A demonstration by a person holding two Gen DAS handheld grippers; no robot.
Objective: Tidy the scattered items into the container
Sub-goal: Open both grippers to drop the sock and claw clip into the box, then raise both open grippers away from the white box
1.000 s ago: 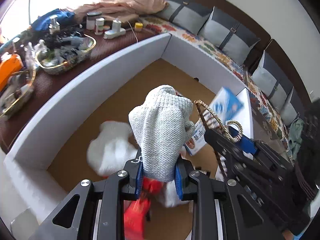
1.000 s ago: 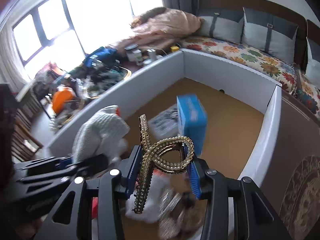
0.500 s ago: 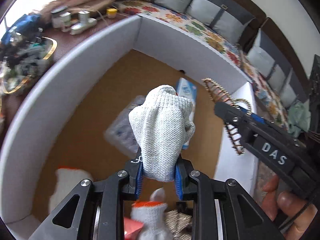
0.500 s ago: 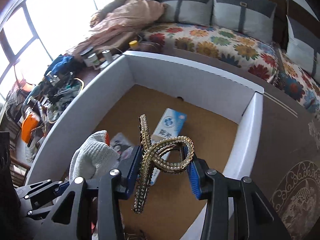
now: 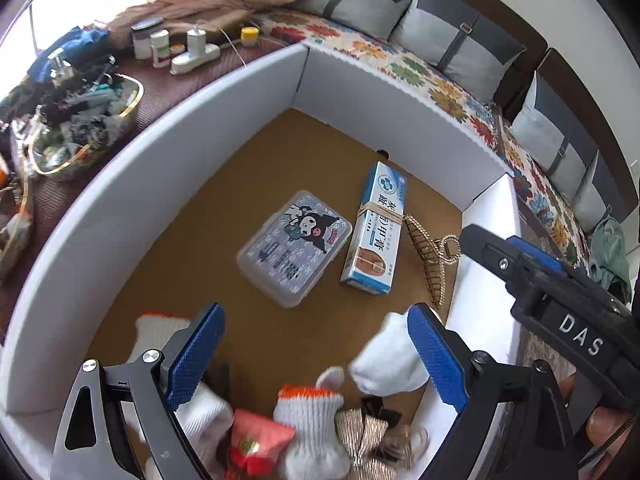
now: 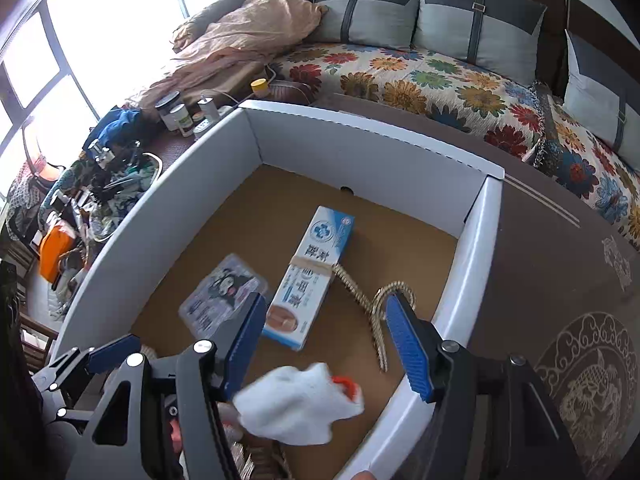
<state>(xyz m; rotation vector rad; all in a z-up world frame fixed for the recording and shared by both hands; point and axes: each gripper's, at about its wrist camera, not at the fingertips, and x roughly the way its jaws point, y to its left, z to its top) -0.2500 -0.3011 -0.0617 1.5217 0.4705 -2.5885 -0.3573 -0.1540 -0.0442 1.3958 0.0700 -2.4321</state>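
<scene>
A white-walled box (image 5: 132,184) with a brown floor holds the items; it also shows in the right wrist view (image 6: 372,128). My left gripper (image 5: 316,352) is open and empty above it. A white knit glove (image 5: 388,360) lies below it, also seen in the right wrist view (image 6: 300,404). My right gripper (image 6: 326,344) is open and empty. A gold hair claw (image 5: 430,256) lies on the floor by the right wall, also in the right wrist view (image 6: 372,304). A blue-white carton (image 5: 376,228) and a clear cartoon case (image 5: 294,248) lie mid-floor.
More gloves with orange cuffs (image 5: 312,420), a red packet (image 5: 256,440) and a gold bow (image 5: 372,432) lie at the box's near end. A cluttered tray (image 5: 84,128) and bottles (image 5: 160,44) stand left of the box. A floral sofa (image 6: 440,80) lies behind.
Both grippers opened. The white glove dropped from the left gripper and the gold hair claw from the right gripper, onto the box floor.
</scene>
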